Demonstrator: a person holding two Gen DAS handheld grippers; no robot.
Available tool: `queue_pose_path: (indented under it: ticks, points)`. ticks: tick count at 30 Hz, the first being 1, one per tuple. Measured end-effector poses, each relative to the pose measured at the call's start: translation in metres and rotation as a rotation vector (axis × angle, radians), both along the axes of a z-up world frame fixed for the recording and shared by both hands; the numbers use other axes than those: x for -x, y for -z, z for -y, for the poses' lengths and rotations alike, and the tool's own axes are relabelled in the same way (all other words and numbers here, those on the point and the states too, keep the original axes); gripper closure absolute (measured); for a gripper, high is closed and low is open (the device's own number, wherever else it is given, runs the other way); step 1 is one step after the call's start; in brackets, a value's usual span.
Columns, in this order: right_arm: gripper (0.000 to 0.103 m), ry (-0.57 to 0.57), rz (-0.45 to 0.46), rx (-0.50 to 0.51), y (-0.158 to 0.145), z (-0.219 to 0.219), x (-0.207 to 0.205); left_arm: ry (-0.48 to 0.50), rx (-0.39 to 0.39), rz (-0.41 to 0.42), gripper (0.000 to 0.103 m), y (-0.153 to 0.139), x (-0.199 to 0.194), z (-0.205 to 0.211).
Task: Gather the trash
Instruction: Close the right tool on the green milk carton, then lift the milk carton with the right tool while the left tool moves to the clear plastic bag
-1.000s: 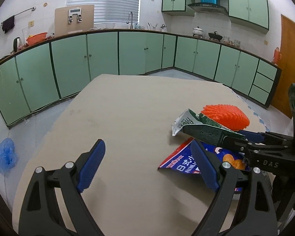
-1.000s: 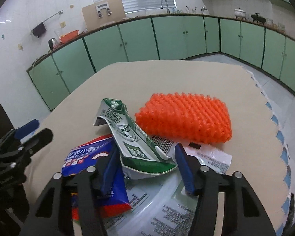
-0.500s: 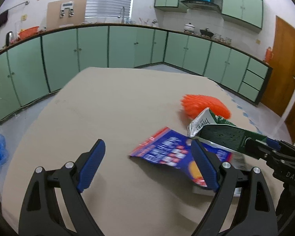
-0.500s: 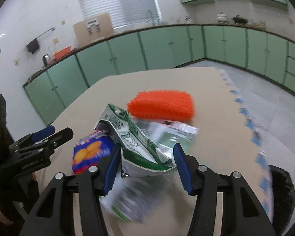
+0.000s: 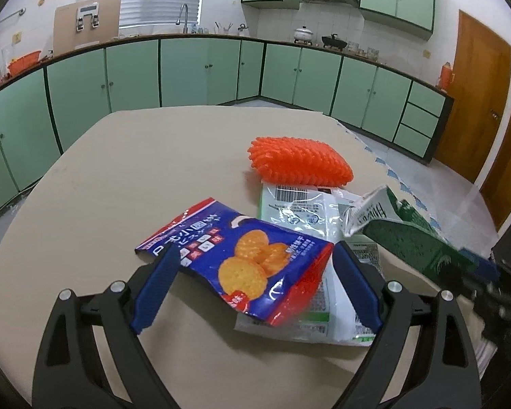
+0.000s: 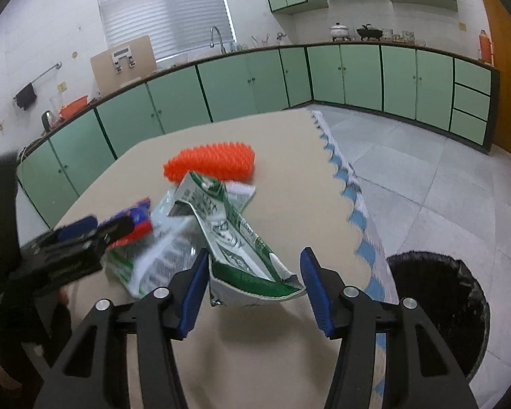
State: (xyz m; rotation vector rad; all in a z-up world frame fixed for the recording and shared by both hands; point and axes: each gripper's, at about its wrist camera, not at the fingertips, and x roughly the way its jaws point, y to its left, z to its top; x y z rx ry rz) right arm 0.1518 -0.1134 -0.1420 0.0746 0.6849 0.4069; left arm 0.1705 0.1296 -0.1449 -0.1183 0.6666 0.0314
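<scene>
A flattened green and white carton (image 6: 235, 238) is being held between the blue fingers (image 6: 194, 293) of the right gripper (image 6: 255, 289), lifted off the counter (image 6: 289, 184) near its right edge. Beyond that zigzag edge, on the floor, a black-lined trash bin (image 6: 460, 306) is being shown with its mouth open; what is inside cannot be told.

The fingers of the left gripper (image 5: 255, 289) are being kept wide apart, with a blue biscuit bag (image 5: 242, 259) lying between them on the counter near its front edge; the pads are not being pressed on it. A clear and green printed wrapper (image 5: 299, 211) is being overlapped by the bag, and an orange spiky pad (image 5: 299, 165) is lying just behind the wrapper, toward the counter's right side.
</scene>
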Motion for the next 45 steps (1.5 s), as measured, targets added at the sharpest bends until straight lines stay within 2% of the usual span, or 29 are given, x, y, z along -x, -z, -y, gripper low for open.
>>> queue_pose_path:
  ticks: [7, 9, 16, 22, 25, 34, 38, 45]
  points:
    - [0.049, 0.014, -0.004, -0.016, 0.002, 0.003, -0.001, -0.033, -0.045, -0.005, 0.015, 0.003, -0.008, 0.006]
    - [0.049, 0.015, -0.004, -0.019, 0.002, 0.004, -0.001, -0.043, -0.046, -0.01, 0.018, 0.005, -0.007, 0.002]
    - [0.049, 0.006, -0.003, -0.02, 0.003, 0.001, -0.001, -0.097, -0.073, -0.031, 0.018, 0.005, 0.009, -0.031]
    - [0.048, -0.006, -0.003, -0.014, 0.004, -0.005, -0.001, -0.153, -0.057, -0.036, 0.018, 0.003, 0.02, -0.059]
    - [0.045, 0.0, 0.01, -0.005, 0.001, -0.005, 0.0, -0.129, -0.018, -0.018, 0.018, -0.002, 0.023, -0.056]
    - [0.024, 0.001, 0.024, 0.026, -0.005, -0.006, -0.002, -0.031, -0.024, -0.014, 0.017, -0.001, 0.022, -0.023]
    - [0.019, -0.029, 0.016, 0.04, -0.001, -0.012, -0.012, -0.038, -0.024, -0.022, 0.017, 0.003, 0.024, -0.023]
    - [0.018, -0.054, -0.021, 0.04, 0.011, -0.023, -0.032, -0.057, -0.022, -0.027, 0.017, 0.003, 0.023, -0.027]
